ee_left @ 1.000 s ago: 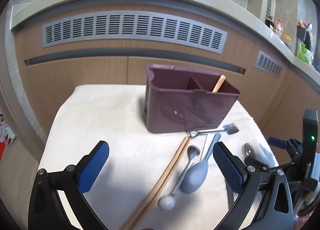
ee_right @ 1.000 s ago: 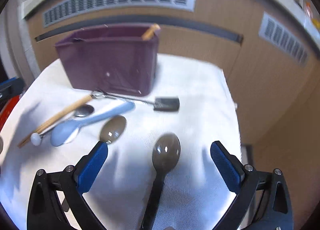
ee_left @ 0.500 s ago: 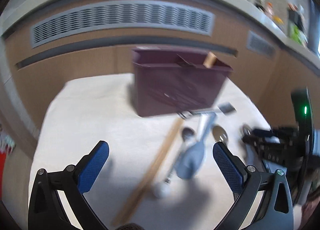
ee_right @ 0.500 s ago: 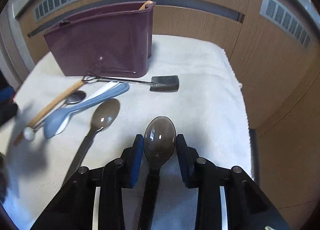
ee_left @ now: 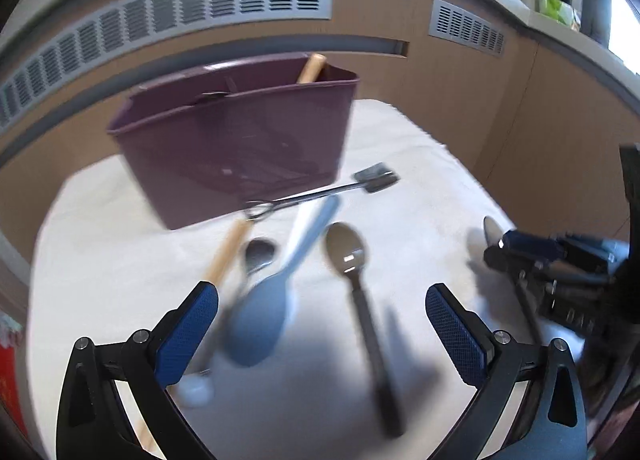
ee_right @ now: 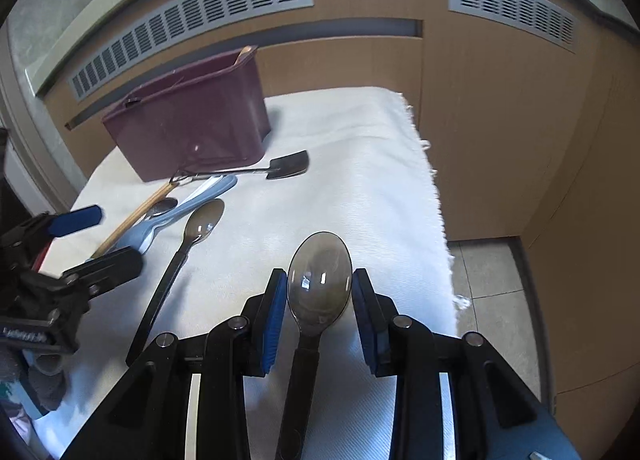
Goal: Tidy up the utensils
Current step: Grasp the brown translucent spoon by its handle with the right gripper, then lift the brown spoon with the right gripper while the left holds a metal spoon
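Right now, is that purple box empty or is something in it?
Not empty. A wooden handle sticks up out of the purple box at one end. What else is inside, I cannot tell.

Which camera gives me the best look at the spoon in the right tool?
The right wrist view. The smoky brown spoon fills the centre there, its bowl clamped between the right tool's blue pads. The left wrist view shows only the tip of its bowl beyond that tool at the right edge.
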Demonstrator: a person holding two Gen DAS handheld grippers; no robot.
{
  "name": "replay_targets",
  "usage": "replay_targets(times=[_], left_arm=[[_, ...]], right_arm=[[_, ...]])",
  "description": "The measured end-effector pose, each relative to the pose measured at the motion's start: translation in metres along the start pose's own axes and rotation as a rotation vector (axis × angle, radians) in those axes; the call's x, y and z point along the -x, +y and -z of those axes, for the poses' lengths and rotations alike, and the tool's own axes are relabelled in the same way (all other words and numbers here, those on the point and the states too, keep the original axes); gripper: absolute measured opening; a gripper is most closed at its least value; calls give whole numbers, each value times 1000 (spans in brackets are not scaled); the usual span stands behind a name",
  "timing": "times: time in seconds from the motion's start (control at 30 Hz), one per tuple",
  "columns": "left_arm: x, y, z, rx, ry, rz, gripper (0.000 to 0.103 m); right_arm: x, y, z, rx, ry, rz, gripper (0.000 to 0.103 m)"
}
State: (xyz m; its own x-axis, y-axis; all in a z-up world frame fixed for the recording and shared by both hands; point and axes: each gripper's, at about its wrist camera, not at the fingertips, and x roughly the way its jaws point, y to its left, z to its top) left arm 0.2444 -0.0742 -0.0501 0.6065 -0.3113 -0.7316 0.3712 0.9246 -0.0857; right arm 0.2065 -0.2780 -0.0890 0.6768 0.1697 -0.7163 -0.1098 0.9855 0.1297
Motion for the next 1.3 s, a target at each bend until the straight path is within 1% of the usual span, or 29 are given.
replay_targets(times=[0.03, 0.1, 0.13, 0.2, 0.23, 0.3, 0.37, 0.47, 0.53, 0.57, 0.6, 0.63, 0.73, 0.87, 0.93, 0.97, 1.07, 1.1, 1.2, 1.3], left_arm=[[-3, -4, -3, -1, 4, 13, 96], [-5, -12, -8, -12, 5, 29, 64], [-9, -15, -11, -13, 16, 41, 61], [-19, -19, -15, -14, 46, 55, 60], [-25, -21, -17, -18, 63, 40, 60], [-36, -23, -21, -16, 90, 9, 59], [-47, -24, -25, -11, 122, 1, 59], [-65, -27, -27, -13, 177, -3, 46], [-70, -32, -25, -46, 167, -28, 45], [-70, -33, -25, -55, 161, -30, 42], [-69, -32, -24, -59, 158, -27, 34], [-67, -30, -24, -58, 154, -30, 32], [-55, -19, -15, -33, 143, -31, 32], [-15, -2, 7, 15, 94, -10, 32], [6, 5, 16, 38, 56, -2, 32], [20, 11, 20, 49, 25, -7, 32], [48, 21, 28, 84, -55, -45, 32], [57, 26, 30, 103, -81, -45, 32], [78, 36, 34, 147, -144, -26, 32], [96, 40, 36, 163, -188, -9, 31]], right_arm=[[3, -3, 1, -6, -6, 0, 31], [6, -9, 3, -14, -12, -1, 31], [7, -12, 4, -21, -13, -4, 31], [8, -16, 5, -34, -14, -8, 31], [8, -18, 6, -50, 1, 6, 31], [10, -19, 6, -58, -4, -2, 31], [12, -19, 6, -61, -9, -5, 31], [15, -17, 5, -64, -15, -1, 31], [16, -16, 6, -65, -13, 1, 31], [16, -16, 5, -65, -11, 2, 31], [16, -14, 5, -62, -9, 2, 31], [17, -13, 4, -61, -9, 1, 31], [20, -7, 2, -51, -13, -17, 31], [22, 9, -2, -19, -14, -35, 31], [24, 19, -3, -2, -14, -43, 31], [25, 25, -4, 9, -15, -46, 31], [31, 41, -5, 40, -28, -58, 31], [34, 46, -6, 48, -35, -59, 31], [45, 63, -5, 88, -61, -61, 31], [57, 77, -6, 120, -82, -63, 31]])
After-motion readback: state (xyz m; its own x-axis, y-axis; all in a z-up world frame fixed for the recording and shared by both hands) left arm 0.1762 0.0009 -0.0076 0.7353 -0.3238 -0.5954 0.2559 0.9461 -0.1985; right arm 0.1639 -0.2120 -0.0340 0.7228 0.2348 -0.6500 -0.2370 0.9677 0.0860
